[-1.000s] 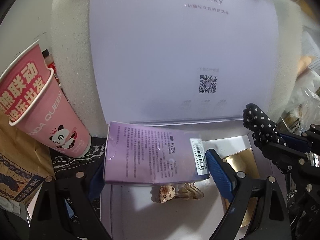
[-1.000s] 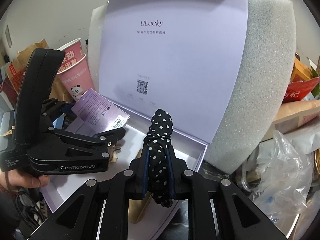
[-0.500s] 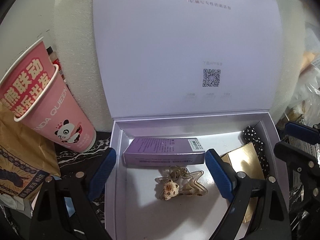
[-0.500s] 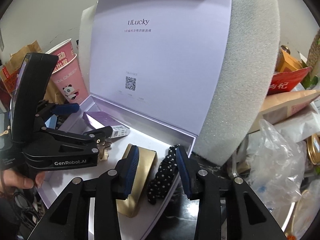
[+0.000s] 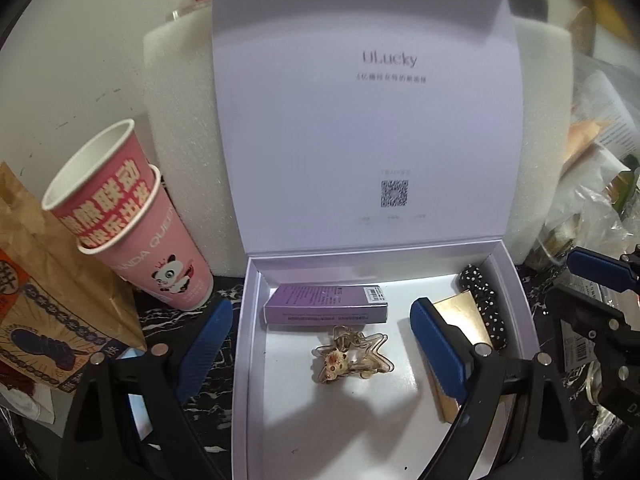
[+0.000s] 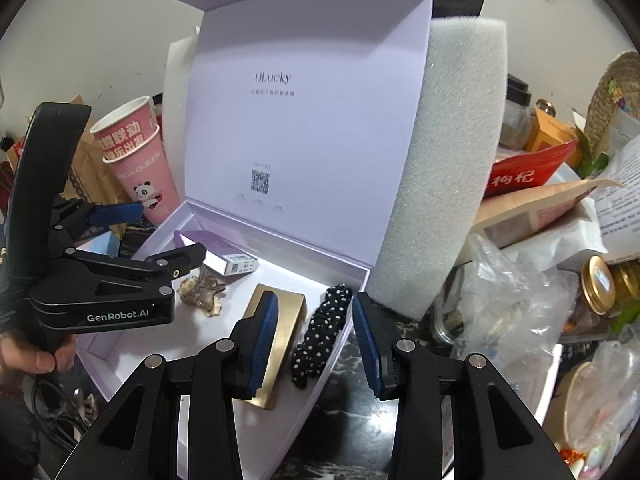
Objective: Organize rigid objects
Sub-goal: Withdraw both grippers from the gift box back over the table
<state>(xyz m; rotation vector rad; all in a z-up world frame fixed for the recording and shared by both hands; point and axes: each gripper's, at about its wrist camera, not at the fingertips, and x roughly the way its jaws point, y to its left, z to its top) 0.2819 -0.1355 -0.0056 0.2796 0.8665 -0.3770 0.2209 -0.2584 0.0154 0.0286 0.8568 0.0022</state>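
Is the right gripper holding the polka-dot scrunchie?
No. The right gripper is open, and the polka-dot scrunchie lies in the white box.

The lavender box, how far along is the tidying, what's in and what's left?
Done: the purple carton, star hair clip, gold case and dotted scrunchie lie in the lavender box. In hand: nothing; both the left hand-held gripper and right hand-held gripper are open. Left: the lid is up.

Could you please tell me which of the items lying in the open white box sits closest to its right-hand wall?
The black polka-dot fabric scrunchie, lying along that wall; the flat gold box lies just inside it.
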